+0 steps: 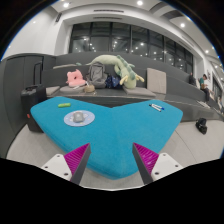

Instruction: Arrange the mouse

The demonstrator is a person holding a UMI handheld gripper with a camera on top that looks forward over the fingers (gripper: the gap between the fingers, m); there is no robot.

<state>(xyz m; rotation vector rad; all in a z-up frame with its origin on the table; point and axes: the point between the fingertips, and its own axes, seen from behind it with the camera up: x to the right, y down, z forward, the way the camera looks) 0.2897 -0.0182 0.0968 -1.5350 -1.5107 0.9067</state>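
A small pale grey mouse (78, 118) lies on a teal mat (120, 135) that covers the grey table (30, 145). It sits beyond my fingers and to their left, well apart from them. My gripper (112, 158) is open over the near edge of the mat. Its two fingers with magenta pads (74, 157) stand wide apart with only mat and table between them.
A small green item (63, 104) and a small blue-white item (155, 105) rest on the mat's far part. Plush toys, one pink (73, 78) and one green and white (120, 72), sit at the back. A black object (33, 97) stands at the left.
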